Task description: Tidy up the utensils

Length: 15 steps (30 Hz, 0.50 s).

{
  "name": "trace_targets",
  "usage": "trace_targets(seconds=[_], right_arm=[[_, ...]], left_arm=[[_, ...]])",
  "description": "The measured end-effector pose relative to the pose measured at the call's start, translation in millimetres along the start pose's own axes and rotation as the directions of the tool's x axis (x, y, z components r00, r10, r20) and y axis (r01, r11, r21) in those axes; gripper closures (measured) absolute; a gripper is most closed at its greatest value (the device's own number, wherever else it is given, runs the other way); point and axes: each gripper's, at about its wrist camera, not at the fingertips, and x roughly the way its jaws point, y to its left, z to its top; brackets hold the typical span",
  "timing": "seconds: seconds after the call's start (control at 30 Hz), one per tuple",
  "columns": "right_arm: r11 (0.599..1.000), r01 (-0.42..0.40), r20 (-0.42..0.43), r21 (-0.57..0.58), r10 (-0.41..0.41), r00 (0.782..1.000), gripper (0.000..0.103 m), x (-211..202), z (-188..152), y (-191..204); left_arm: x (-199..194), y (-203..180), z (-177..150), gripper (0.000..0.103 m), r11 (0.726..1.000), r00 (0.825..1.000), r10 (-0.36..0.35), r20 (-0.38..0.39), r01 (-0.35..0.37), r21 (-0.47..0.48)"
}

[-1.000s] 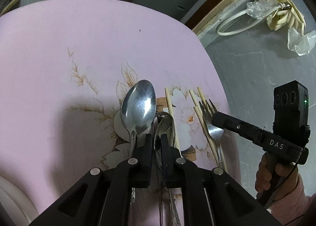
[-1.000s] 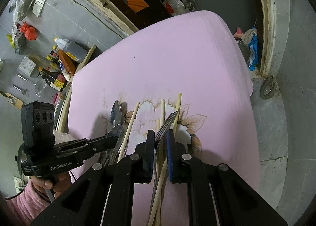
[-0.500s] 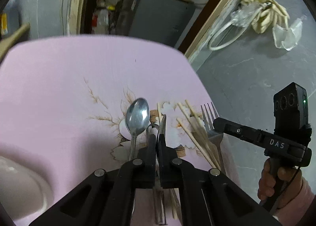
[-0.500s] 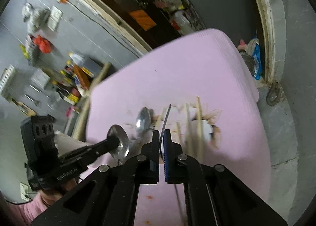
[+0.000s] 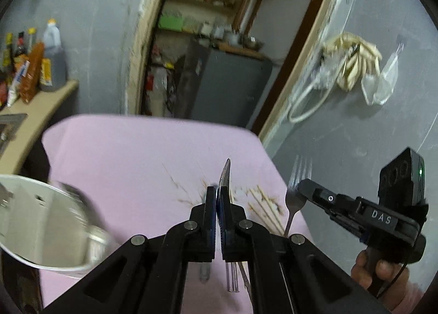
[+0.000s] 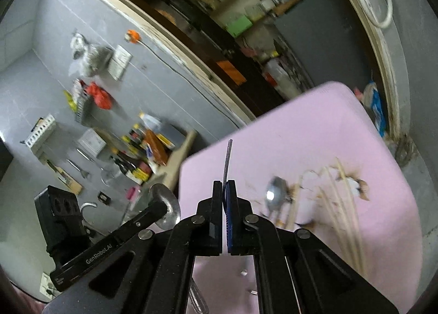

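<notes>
My left gripper (image 5: 218, 199) is shut on a steel spoon (image 5: 225, 174), seen edge-on, and holds it above the pink table (image 5: 131, 155). In the right wrist view the same spoon's bowl (image 6: 166, 208) shows at the left gripper's tip. My right gripper (image 6: 225, 193) is shut on a fork (image 6: 227, 159), seen edge-on; the fork (image 5: 297, 188) shows lifted at the right in the left wrist view. A second spoon (image 6: 275, 196) and several wooden chopsticks (image 6: 339, 199) lie on the table's flower print.
A white round utensil holder (image 5: 41, 226) stands at the table's left edge, close to the left gripper. A wooden shelf with bottles (image 5: 32, 73) is left of the table. A grey wall and doorway are behind.
Both grippers have risen from the table with their utensils, the spoon in the left and the fork in the right. The left one has swung left, so the white holder is now close.
</notes>
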Motion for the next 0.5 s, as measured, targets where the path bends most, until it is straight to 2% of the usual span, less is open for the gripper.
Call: trace_targets(seconds=[0.23,0.5], right_arm=[[0.994,-0.054,0.126,-0.092,0.065,0.99,0.101,-3,7,80],[0.963,0.006,0.233,-0.27,0.059,0.971,0.101,4,2,175]], left_arm=[[-65,31,28,0.1,0.998,0.989,0.053,0.14,-0.056,0.016],[-130,88,56,0.1,0.988,0.955,0.143,0.261,-0.154,0.024]])
